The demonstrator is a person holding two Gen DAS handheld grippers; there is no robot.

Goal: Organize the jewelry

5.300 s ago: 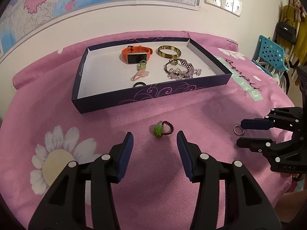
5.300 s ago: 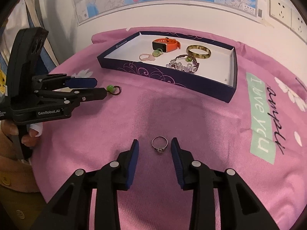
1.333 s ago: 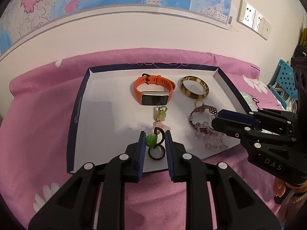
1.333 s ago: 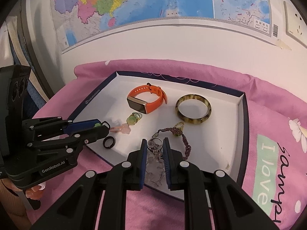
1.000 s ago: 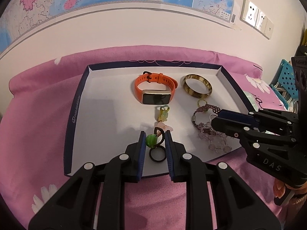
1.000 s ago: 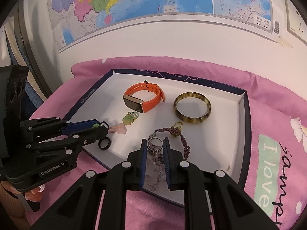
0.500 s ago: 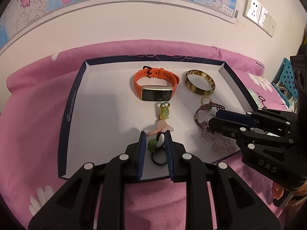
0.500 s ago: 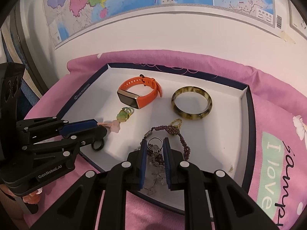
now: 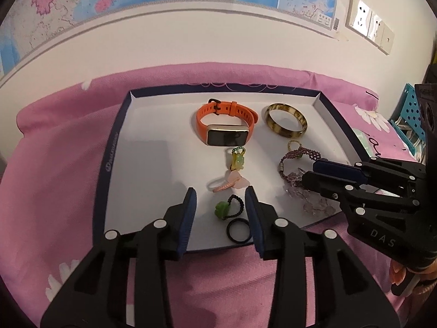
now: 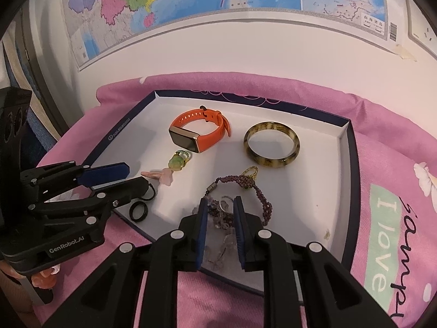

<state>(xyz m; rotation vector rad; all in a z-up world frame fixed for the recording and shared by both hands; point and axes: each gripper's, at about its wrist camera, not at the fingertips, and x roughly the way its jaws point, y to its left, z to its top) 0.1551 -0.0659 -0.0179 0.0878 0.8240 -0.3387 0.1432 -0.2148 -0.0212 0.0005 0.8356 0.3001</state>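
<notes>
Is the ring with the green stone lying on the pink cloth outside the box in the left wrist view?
No, the green-stone ring lies on the white floor of the box.

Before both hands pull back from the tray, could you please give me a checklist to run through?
Green bead ring lies in tray, untouched between left tongs, which have just been opening: ok.
Black ring clear of left tongs: cannot tell; it lies close beside them.
Silver ring released by right tongs, which have just been opening around it: cannot tell.
Silver ring above tray, over bead bracelet: ok.
</notes>
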